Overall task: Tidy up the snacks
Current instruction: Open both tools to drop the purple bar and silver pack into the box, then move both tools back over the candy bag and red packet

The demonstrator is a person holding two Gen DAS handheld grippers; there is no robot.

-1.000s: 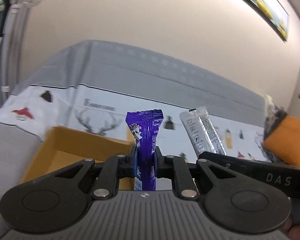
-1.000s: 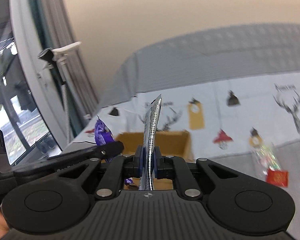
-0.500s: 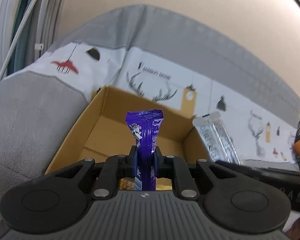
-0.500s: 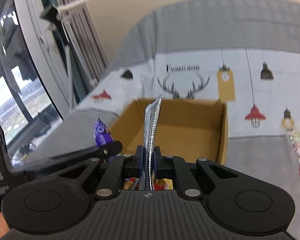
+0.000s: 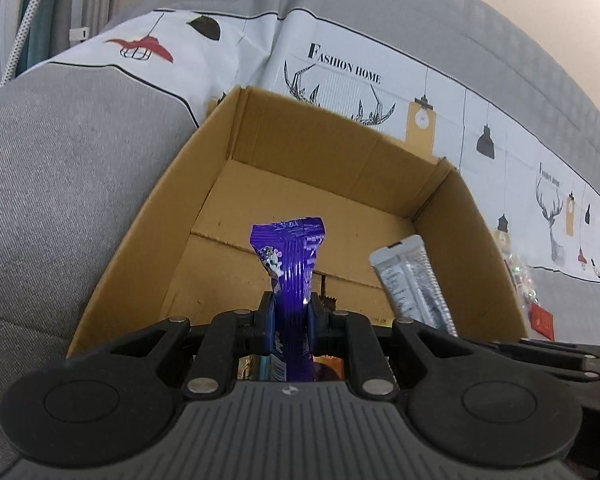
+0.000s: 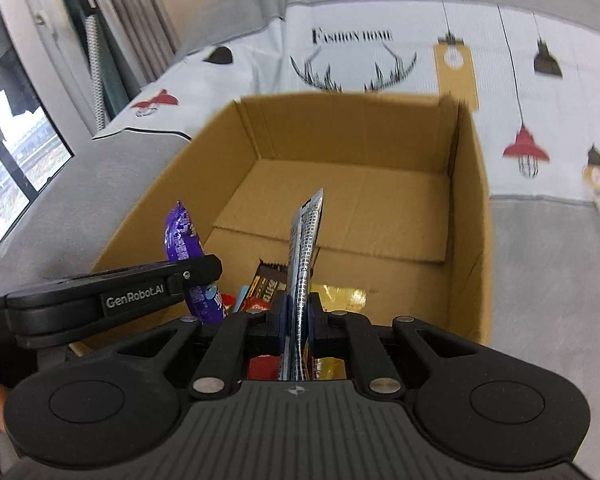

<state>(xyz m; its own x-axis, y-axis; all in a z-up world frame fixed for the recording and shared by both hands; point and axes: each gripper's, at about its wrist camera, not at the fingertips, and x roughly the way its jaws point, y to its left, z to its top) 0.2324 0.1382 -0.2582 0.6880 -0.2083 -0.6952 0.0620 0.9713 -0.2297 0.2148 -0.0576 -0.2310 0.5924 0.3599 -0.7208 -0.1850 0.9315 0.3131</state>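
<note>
An open cardboard box [image 5: 148, 216] [image 6: 470, 208] sits on a grey sofa. My left gripper [image 5: 290, 312] is shut on a purple snack packet [image 5: 290, 256] and holds it upright above the near part of the box; the packet also shows in the right wrist view [image 6: 182, 232]. My right gripper [image 6: 298, 314] is shut on a silver foil packet [image 6: 304, 240], edge-on, over the box just right of the left one; it also shows in the left wrist view [image 5: 412, 276]. Several snacks [image 6: 268, 288] lie in the box's near end.
A white printed cloth [image 5: 340, 64] [image 6: 540, 92] covers the sofa back behind the box. A clear wrapped sweet and a red packet [image 5: 540, 316] lie on the seat to the right. Curtains and a window [image 6: 16, 120] are to the left.
Both grippers have tilted down and moved in over the box, each still holding its packet. The box now fills the view and the snacks inside show.
</note>
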